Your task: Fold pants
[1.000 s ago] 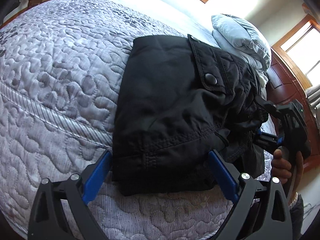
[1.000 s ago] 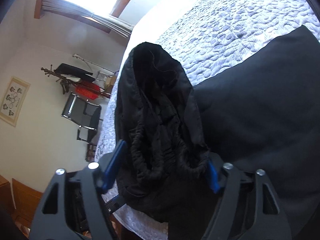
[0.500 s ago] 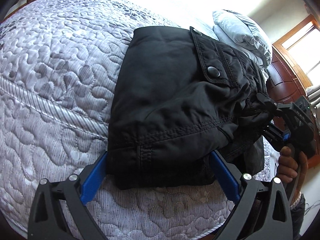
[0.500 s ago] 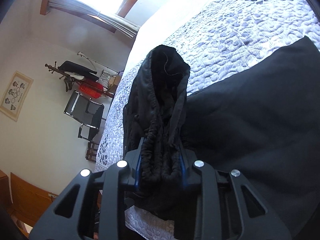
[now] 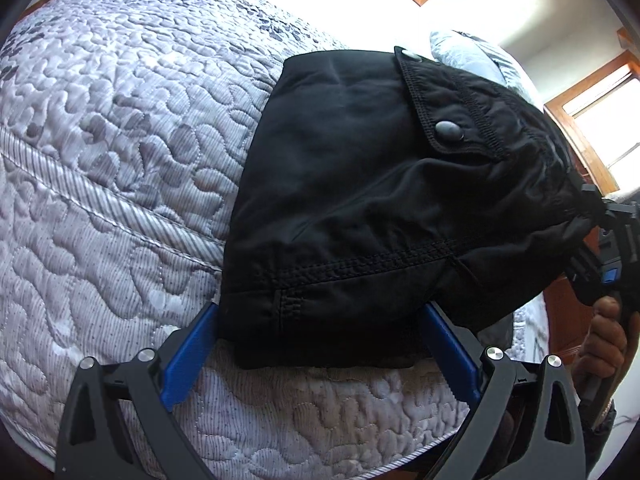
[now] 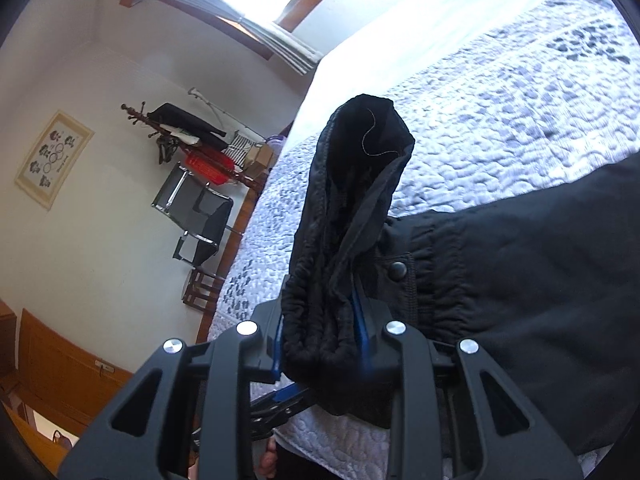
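Since a second ago, the right tongs [image 6: 320,344] have gone from wide apart to clamped on the gathered waistband of the black pants [image 6: 520,280], and the bunch now stands higher over the bed [image 6: 500,128].

From the left wrist camera, the pants [image 5: 360,184] lie as a thick folded bundle in the middle of the picture, on the quilted grey bed [image 5: 100,160]. A pocket flap with a snap button [image 5: 449,131] sits toward 1 o'clock. The left tongs [image 5: 320,344] stand apart, one blue finger on each side of the near edge of the bundle; they seem to touch the cloth but do not squeeze it. At 3 o'clock the right tongs [image 5: 592,216] pull the waist end, with the person's hand [image 5: 604,344] below them at 4 o'clock. A pillow [image 5: 480,52] is at 1 o'clock, behind the pants.

From the right wrist camera, the elastic waistband [image 6: 320,320] is pinched between the blue pads at 6 o'clock, and a loose fold [image 6: 364,152] rises toward 12 o'clock. The rest of the pants spreads toward 3 o'clock on the bed.

I judge the cloth to be soft, a little slippery and rather light, but bulky when it is folded. The thick waistband or a stitched seam gives the best hold; a single smooth layer would probably slip out.
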Demonstrator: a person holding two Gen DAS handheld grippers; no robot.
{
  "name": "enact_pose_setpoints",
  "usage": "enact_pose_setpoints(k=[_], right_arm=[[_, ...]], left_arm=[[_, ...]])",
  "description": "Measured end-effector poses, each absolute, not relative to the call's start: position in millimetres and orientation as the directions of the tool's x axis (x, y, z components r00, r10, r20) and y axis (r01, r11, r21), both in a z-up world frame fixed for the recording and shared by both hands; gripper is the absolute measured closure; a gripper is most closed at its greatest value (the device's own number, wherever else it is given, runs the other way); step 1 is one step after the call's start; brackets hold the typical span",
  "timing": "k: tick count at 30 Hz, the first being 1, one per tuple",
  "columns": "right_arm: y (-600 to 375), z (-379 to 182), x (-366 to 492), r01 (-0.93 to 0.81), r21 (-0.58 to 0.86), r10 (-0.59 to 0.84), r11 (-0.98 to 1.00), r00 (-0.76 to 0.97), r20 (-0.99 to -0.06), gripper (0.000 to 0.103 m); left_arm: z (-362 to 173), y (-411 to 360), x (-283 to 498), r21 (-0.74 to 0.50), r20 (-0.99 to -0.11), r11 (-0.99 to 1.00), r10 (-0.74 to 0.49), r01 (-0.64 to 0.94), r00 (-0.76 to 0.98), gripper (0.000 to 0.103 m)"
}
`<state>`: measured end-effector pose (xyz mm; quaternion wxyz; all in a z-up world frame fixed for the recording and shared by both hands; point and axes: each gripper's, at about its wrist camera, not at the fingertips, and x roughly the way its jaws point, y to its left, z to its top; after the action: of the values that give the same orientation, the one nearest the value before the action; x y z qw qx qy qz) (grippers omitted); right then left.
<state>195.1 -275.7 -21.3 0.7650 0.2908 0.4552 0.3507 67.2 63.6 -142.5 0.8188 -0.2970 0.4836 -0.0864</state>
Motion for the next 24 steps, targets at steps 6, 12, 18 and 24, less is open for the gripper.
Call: enact_pose_setpoints(k=[6, 12, 18, 24], right_arm=[[-272.3, 7.1, 189.2, -0.33, 0.767, 0.828, 0.55, 0.335, -0.45, 0.078], [-272.2, 34.6, 184.1, -0.375, 0.76, 0.841, 0.531, 0.346, -0.417, 0.078], [-296.6, 46.3, 179.8, -0.378, 0.757, 0.836, 0.533, 0.373, -0.402, 0.078], [-328.5, 40.2, 179.9, -0.343, 0.755, 0.811, 0.559, 0.415, -0.413, 0.078]], left_arm=[[-133.2, 75.8, 57.9, -0.611, -0.703, 0.782, -0.466, -0.123, 0.537, 0.003], [-115.3, 83.9, 46.6, -0.645, -0.665, 0.759, -0.5, -0.088, 0.555, 0.003], [-98.3, 87.0, 40.9, -0.66, -0.64, 0.75, -0.532, -0.043, 0.555, 0.003], [-88.9, 82.9, 39.7, -0.668, -0.63, 0.744, -0.549, -0.022, 0.549, 0.004]])
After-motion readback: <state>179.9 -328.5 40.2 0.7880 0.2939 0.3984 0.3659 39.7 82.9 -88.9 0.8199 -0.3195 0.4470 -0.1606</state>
